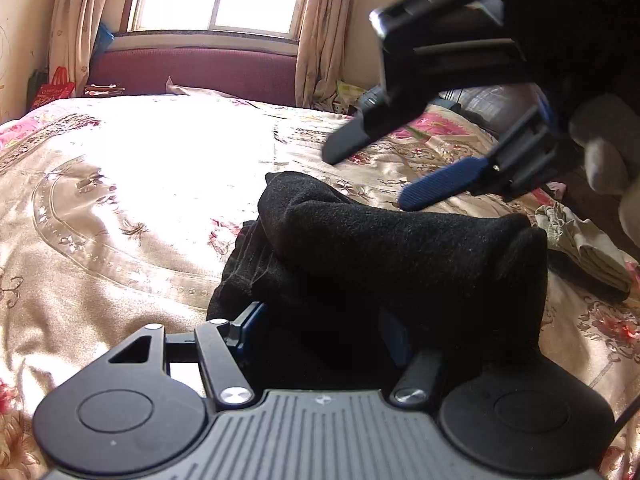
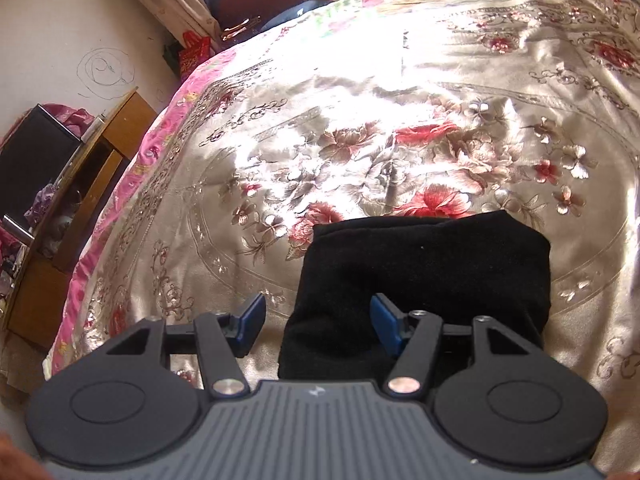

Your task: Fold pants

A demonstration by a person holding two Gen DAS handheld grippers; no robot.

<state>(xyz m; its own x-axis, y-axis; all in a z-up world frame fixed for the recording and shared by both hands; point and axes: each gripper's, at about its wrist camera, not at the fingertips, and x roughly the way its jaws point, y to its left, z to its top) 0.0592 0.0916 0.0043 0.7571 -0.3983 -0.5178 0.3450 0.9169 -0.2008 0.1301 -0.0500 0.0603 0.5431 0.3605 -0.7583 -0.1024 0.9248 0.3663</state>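
Fingers (image 2: pixel 250 322) of my right gripper (image 2: pixel 316 324) stand apart, pressing nothing; the edge of the black pants (image 2: pixel 424 276) lies between them, with one blue pad over the cloth. My left gripper (image 1: pixel 324 332) has the bunched pants (image 1: pixel 380 256) filling its jaws, though whether the pads actually pinch the cloth I cannot tell. The folded bundle sits on the flowered bedspread (image 2: pixel 360 112), toward its near edge.

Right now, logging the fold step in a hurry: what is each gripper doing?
Left gripper: closed on the black pants, folded on the bedspread.
Right gripper: open, holding nothing; one finger is over the pants.
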